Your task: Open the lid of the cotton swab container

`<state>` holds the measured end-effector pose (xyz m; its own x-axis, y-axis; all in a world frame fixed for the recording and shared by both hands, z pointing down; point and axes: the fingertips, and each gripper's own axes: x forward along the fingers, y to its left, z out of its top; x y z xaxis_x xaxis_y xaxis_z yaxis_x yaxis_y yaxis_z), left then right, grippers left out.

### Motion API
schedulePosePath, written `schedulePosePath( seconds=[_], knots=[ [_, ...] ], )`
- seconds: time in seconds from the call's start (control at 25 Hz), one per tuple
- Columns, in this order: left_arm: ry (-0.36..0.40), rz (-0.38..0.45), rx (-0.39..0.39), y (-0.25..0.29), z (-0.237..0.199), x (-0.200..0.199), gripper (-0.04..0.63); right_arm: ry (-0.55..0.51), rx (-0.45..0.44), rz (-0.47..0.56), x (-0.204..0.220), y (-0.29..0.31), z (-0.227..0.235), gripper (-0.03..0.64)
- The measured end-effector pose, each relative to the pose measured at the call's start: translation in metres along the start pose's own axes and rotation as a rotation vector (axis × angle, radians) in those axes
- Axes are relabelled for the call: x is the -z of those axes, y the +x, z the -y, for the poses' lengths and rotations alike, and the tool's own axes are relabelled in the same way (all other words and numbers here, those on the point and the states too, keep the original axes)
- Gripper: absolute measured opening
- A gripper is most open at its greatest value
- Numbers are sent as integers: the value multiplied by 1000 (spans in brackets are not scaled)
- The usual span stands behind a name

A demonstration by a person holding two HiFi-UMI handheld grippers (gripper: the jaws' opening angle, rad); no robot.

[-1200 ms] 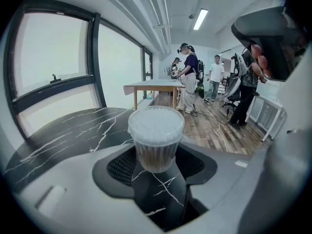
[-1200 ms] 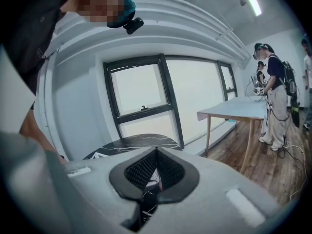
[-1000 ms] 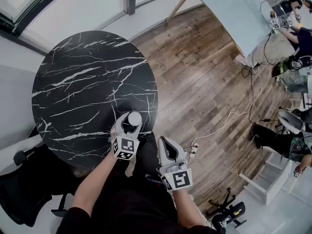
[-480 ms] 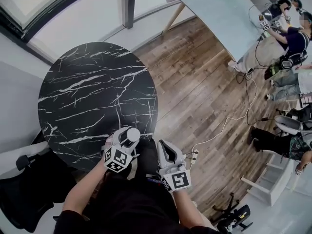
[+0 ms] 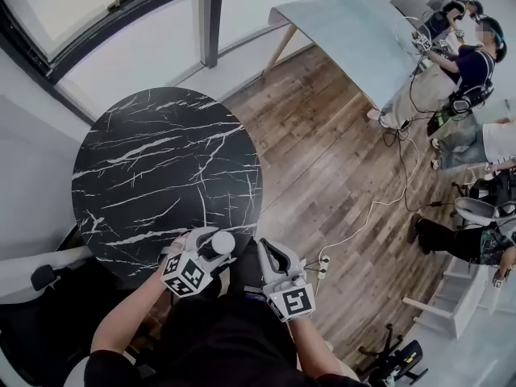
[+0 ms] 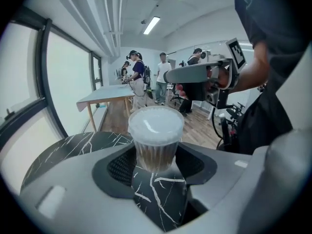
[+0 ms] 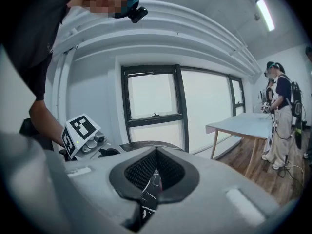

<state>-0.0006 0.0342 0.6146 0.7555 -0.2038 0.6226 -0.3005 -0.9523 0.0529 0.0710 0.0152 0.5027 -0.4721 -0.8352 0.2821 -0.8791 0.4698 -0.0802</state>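
The cotton swab container (image 6: 156, 145) is a clear round tub full of swabs with a frosted lid (image 6: 156, 123) closed on top. My left gripper (image 6: 155, 164) is shut on its lower body and holds it upright in the air. In the head view the container (image 5: 222, 242) hangs at the near edge of the round black marble table (image 5: 161, 168), with the left gripper (image 5: 211, 247) around it. My right gripper (image 5: 266, 250) stays just right of it, jaws shut with nothing in them (image 7: 156, 173). It also shows as a grey bar, the right gripper (image 6: 195, 74), behind the tub.
Wooden floor (image 5: 322, 151) lies to the right of the table, with a white cable (image 5: 363, 216) and power strip. A grey trestle table (image 5: 355, 31) and other people (image 5: 468, 55) stand at the far right. A black chair (image 5: 48, 276) sits at the left.
The left gripper has lifted the container off the marble table and drawn it back toward my body, rolling as it went. The right gripper has shifted slightly and stays shut.
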Motion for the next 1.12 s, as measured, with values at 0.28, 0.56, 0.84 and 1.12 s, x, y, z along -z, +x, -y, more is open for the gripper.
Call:
schedulePosePath(
  seconds=[0.28,0.56,0.84,1.12],
  knots=[
    [128,-30,116,-32,36,-9,259,-69,-82,-31,-21,-17,-33,0],
    [183,-52,178,-61,51,-17,261,-222,-189,-101,-28,-32,-70,0],
    [130,-42,119,-68,51,-22,259,-170,-173,-129,-28,-39,-91,0],
    [82,-35,99,-71,52,-24,259,-53,-196,-172,-10,-35,-113,129]
  ],
)
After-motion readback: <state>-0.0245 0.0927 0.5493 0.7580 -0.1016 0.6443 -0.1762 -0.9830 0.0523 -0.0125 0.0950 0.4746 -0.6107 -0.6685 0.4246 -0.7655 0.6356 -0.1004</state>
